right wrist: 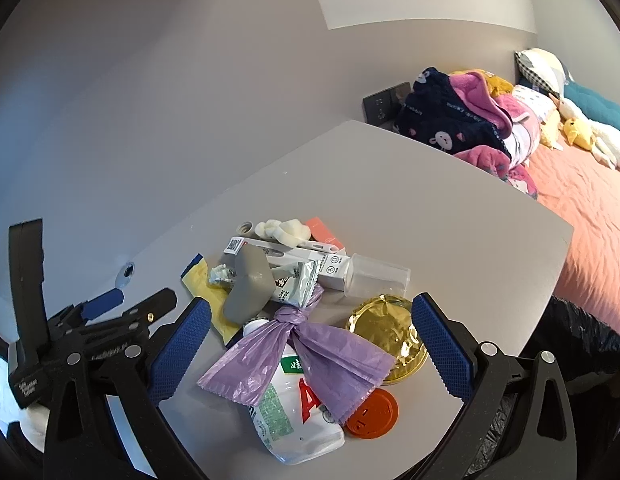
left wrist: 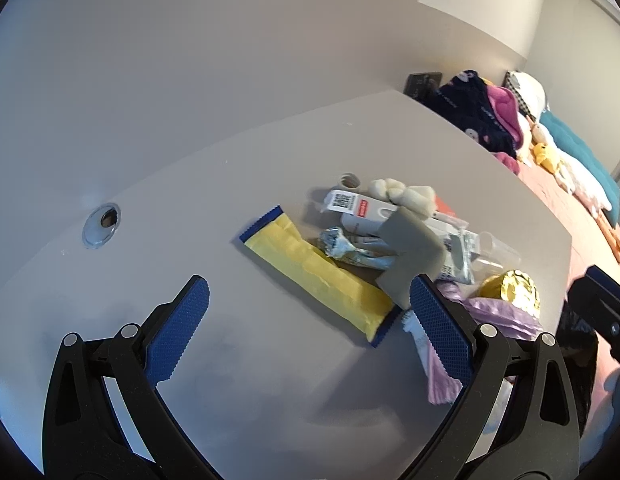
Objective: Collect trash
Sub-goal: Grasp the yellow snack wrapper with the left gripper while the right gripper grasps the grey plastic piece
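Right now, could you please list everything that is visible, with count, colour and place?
table: one, grey, against the wall
yellow packet: one, yellow with blue ends, left of pile
grey foam piece: one, on the pile
purple bag: one, knotted, over white pouch
gold lid: one, right of pile
orange disc: one, near edge
clear cup: one, on its side
bed: one, pink sheet, right
black bag: one, beside table
left gripper: fingers open
right gripper: fingers open
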Motion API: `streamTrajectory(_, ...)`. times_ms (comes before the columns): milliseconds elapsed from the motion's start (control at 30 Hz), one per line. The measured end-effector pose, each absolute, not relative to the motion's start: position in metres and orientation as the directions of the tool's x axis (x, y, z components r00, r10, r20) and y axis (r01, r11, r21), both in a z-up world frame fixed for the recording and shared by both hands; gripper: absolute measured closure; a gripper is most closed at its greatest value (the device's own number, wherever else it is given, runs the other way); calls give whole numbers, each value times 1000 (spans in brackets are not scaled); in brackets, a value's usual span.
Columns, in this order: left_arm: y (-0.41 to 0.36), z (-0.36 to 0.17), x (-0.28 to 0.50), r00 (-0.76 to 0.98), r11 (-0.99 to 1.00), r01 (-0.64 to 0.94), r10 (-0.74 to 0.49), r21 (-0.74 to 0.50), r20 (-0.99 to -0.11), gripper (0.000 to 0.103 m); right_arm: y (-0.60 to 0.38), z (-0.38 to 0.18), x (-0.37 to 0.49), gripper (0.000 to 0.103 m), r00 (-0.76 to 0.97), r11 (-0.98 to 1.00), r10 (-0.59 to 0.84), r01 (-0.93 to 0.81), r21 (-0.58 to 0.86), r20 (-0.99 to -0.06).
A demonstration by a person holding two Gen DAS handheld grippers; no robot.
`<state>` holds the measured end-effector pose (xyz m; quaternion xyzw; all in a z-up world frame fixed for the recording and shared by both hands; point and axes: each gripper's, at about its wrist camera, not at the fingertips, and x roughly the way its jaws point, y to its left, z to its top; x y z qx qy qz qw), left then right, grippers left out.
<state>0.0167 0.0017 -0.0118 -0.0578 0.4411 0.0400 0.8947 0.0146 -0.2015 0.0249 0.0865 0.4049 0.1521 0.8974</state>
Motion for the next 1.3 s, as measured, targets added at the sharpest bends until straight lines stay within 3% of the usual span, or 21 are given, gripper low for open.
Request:
streamTrajectory(500, 12, -54, 54, 485, 982, -167, 7, -84, -874, 24, -182, 8, 43, 32, 565, 903, 429, -276, 329, -705)
streamTrajectory(633, 17, -68, 61, 442, 978, -184, -11, -102, -897, 32, -172, 3, 51, 35, 539, 896, 443, -294, 332, -716)
streamTrajectory(933, 25, -78, 71, 405, 968, -221, -22, -121, -914, 34, -147, -11, 69, 39, 476, 886, 458, -319, 338, -751)
streamTrajectory(1200, 29, -78, 68, 433, 972, -222, 31, -74, -901, 59, -127, -29, 85, 53, 402, 876, 471, -320, 361, -785)
streamTrajectory(1300, 33, -77, 66, 447, 974, -210, 23, -80, -894, 70, -125, -34, 89, 54, 374, 866, 490, -312, 391, -787)
